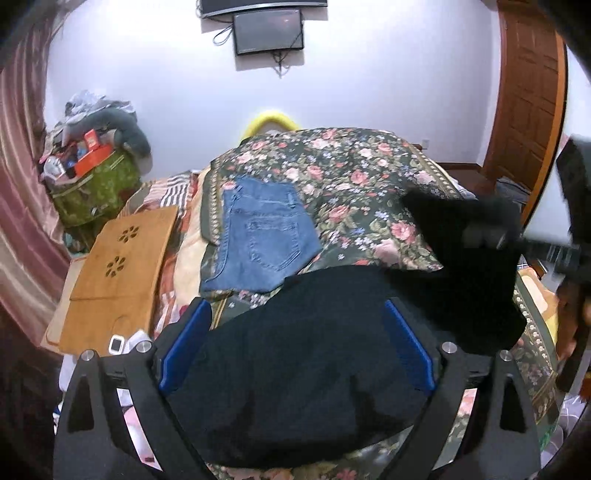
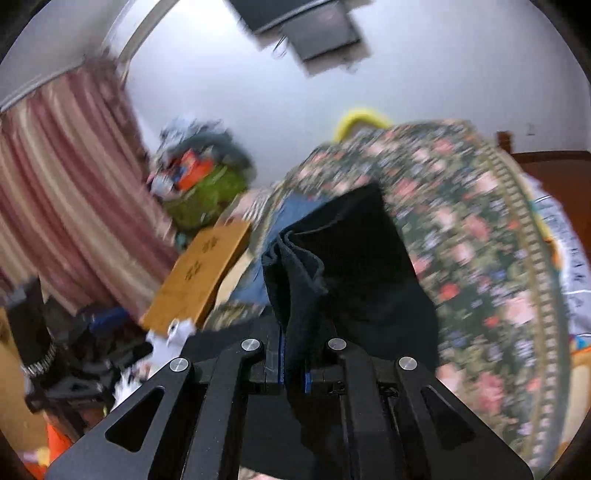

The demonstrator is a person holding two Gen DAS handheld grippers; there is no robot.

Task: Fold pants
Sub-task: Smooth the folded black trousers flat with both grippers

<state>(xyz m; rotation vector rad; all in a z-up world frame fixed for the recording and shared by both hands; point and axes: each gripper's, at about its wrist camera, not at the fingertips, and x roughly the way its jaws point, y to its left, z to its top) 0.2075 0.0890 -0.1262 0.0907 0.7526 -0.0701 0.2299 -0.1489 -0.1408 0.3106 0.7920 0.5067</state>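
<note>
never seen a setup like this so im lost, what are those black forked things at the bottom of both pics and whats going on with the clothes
Each picture comes from a camera riding on a hand-held gripper that a person carries, looking along its two fingers. The left hand-held gripper has its blue-padded fingers spread wide, with the black pants lying between them, not pinched. The right hand-held gripper is clamped shut on a bunched part of the same pants, lifting it. Underneath is a floral bedspread; folded blue jeans lie on it, and a wooden board sits beside the bed.

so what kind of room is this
Most likely a bedroom in a home: a bed under a floral bedspread, a striped pink curtain and a small wall-mounted screen. Folded jeans lie on the bed.
</note>
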